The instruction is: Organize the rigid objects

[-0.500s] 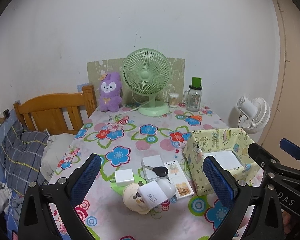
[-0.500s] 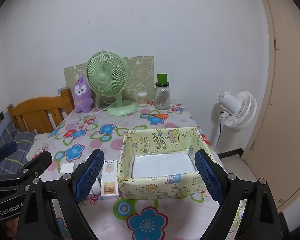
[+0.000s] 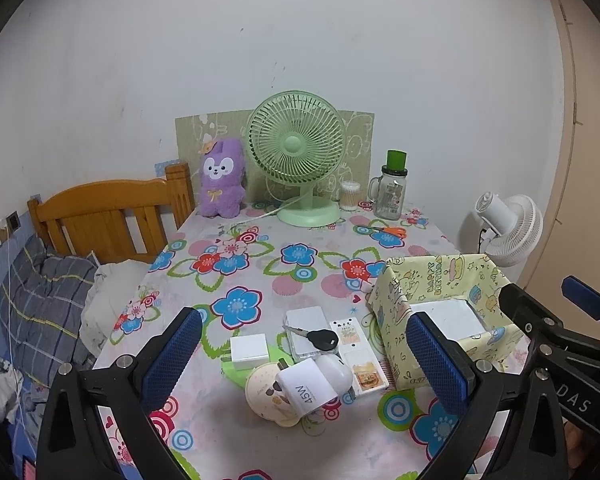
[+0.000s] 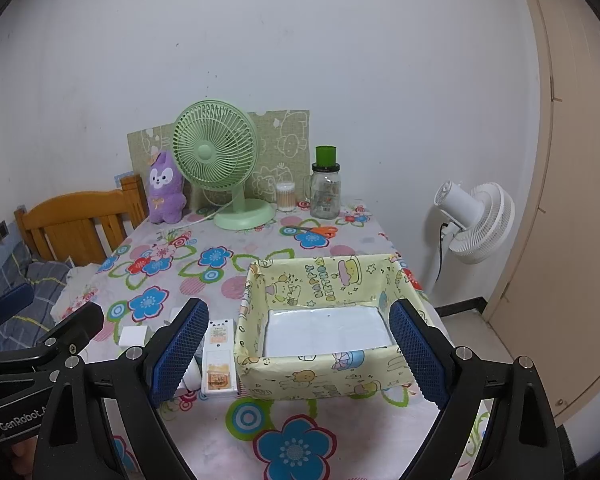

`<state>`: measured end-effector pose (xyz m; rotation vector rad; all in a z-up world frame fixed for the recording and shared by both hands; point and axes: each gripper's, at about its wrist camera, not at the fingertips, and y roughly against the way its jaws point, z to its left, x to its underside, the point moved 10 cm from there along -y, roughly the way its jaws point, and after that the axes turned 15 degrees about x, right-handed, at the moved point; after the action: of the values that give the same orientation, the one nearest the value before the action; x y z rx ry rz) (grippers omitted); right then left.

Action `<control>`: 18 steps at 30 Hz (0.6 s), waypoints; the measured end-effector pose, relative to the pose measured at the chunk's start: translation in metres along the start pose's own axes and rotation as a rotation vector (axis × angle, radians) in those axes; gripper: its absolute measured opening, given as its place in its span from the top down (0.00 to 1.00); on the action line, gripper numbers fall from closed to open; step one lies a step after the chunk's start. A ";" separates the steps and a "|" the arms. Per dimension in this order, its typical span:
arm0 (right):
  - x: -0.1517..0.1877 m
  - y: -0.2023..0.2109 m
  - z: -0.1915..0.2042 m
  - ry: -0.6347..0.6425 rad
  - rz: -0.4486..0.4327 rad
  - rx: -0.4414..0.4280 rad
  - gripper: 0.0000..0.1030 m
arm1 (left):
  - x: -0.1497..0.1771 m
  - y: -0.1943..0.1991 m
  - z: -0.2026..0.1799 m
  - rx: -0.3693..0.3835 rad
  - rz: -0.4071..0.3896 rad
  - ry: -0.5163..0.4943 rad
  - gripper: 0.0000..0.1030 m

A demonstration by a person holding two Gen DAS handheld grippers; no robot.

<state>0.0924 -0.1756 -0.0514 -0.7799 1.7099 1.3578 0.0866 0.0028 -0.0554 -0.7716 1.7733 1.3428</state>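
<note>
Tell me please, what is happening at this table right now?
A person holds two tongs over a flowered table, both open and empty. The left tongs hover above a small pile: a white charger, a car key and a 45W adapter. The right tongs frame a yellow paper-lined box, which looks empty. Nothing is picked up yet.
</note>
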 end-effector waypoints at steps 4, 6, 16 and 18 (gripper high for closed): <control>0.000 0.001 0.000 -0.001 0.003 0.001 0.09 | 0.002 -0.001 0.000 0.000 0.002 0.001 0.00; 0.000 0.001 0.000 -0.002 0.000 -0.001 0.09 | 0.002 -0.001 0.000 -0.001 0.003 0.000 0.00; 0.000 0.000 0.000 -0.013 -0.012 -0.002 0.09 | 0.002 -0.001 0.001 -0.005 0.003 -0.001 0.00; -0.001 0.000 0.001 -0.014 -0.016 -0.001 0.09 | 0.003 0.000 0.001 -0.006 0.003 0.000 0.00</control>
<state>0.0931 -0.1744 -0.0505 -0.7814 1.6883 1.3503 0.0859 0.0040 -0.0581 -0.7722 1.7714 1.3514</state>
